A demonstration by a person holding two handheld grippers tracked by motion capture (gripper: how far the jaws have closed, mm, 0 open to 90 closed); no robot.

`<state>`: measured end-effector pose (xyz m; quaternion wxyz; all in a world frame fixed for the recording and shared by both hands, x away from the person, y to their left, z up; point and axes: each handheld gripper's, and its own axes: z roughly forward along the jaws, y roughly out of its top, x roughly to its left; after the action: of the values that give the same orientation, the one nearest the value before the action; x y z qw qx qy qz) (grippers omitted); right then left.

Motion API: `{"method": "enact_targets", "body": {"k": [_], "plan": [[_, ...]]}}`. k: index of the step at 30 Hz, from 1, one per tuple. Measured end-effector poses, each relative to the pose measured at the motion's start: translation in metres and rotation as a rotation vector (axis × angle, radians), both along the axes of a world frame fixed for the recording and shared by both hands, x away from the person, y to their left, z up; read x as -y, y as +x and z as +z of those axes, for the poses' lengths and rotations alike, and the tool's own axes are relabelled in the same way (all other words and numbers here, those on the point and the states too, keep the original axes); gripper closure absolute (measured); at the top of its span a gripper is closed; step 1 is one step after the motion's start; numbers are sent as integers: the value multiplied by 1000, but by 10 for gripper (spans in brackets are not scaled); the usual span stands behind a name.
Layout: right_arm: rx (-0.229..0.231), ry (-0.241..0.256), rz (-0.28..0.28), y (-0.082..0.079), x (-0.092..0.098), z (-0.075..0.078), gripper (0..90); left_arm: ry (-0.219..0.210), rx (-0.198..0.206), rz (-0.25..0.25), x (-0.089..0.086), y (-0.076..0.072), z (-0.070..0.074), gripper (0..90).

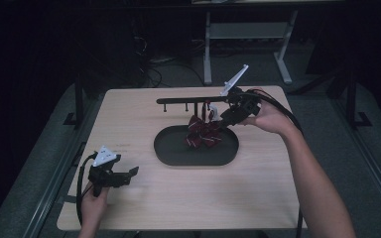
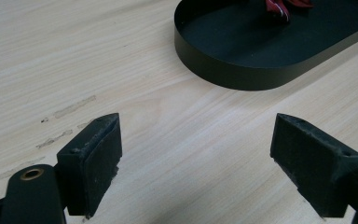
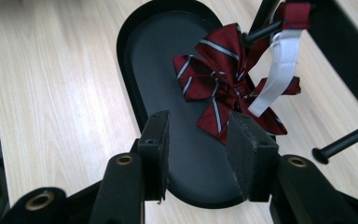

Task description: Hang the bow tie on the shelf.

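Overhead, we hold our right gripper (image 1: 222, 120) half spread beside the striped bow tie (image 1: 203, 133) hanging from the rack (image 1: 191, 100) over the tray (image 1: 171, 148) — left gripper (image 1: 129, 173) rests wide open, idle.

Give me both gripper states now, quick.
Left gripper: jaws wide open, nothing held, low over the bare table.
Right gripper: jaws partly open, nothing between them, just short of the striped bow over the black tray.

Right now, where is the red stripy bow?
In the high view the bow hangs from the black rack over the oval tray, mid-table, just left of the right claw.
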<state>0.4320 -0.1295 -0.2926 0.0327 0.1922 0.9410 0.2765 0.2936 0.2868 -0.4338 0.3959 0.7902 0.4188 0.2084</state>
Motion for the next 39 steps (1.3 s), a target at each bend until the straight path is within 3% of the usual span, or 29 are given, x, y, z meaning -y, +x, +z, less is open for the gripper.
{"method": "enact_targets", "body": {"k": [39], "plan": [[-36, 32, -29, -26, 27, -29, 509, 13, 1, -6, 1, 0, 0, 163]]}}
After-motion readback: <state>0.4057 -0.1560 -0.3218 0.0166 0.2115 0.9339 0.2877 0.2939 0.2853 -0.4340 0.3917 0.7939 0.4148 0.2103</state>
